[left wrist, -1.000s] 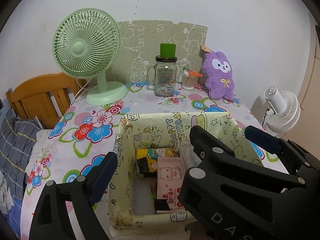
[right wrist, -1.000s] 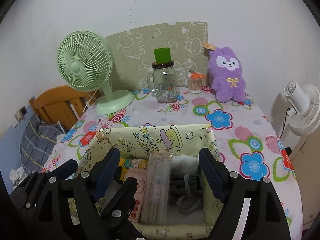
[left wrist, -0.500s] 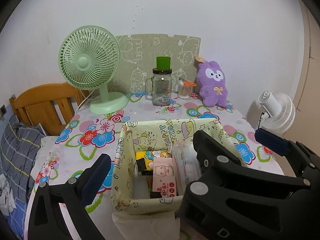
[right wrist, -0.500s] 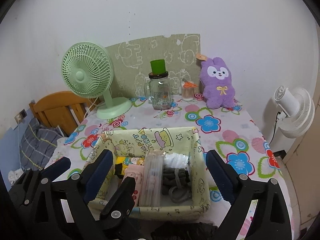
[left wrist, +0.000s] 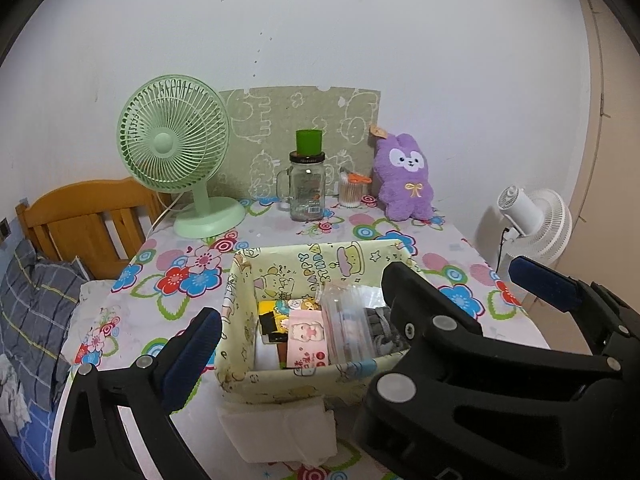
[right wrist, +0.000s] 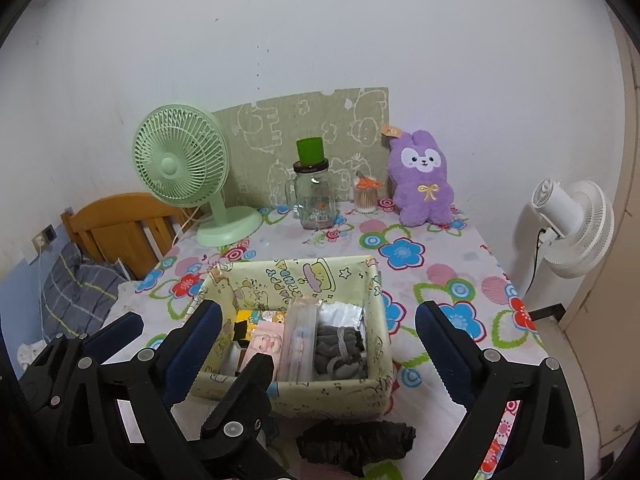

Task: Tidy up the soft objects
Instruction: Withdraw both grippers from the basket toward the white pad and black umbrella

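Storage box (right wrist: 296, 390) with cartoon print, packed with soft packets and grey socks (right wrist: 340, 350), near the front edge of the flowered table (right wrist: 440, 272). Green fan (right wrist: 180, 160), glass jar (right wrist: 314, 200), purple plush (right wrist: 424, 178) along the back edge by the white wall. Left gripper (left wrist: 364, 304) wide open, empty; right gripper (right wrist: 318, 324) opening, gripping nothing.

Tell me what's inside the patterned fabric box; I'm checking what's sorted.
Inside the box: yellow cartoon packet, pink tissue pack, clear pouch, grey cloth bundle. Whatever lies beneath them is hidden.
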The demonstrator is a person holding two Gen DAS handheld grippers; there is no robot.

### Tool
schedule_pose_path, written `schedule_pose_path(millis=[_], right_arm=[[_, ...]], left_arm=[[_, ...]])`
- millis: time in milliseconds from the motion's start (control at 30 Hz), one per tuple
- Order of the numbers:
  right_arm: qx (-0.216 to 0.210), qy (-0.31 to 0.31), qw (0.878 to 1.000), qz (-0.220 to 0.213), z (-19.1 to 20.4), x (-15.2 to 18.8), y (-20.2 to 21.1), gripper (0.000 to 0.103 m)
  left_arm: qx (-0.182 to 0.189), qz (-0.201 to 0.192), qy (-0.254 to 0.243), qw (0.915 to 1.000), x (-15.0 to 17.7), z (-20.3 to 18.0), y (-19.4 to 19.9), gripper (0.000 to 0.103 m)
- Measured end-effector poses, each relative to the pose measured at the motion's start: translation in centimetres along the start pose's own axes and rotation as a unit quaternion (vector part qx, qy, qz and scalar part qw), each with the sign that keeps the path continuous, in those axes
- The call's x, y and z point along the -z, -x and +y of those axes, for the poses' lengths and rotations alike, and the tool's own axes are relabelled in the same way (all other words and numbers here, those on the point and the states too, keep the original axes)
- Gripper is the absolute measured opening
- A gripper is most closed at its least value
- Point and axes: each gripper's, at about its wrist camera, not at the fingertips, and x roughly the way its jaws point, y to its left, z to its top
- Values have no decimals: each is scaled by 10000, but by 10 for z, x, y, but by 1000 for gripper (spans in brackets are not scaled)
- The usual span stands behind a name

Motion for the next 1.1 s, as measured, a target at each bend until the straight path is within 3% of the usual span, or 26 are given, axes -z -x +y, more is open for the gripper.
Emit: schedule_pose_path(millis=[1100], right_arm=[[47,166,9998,-19,-4,41,42,99]], left_arm=[[65,-124,-106,9998,41,-15,34,103]])
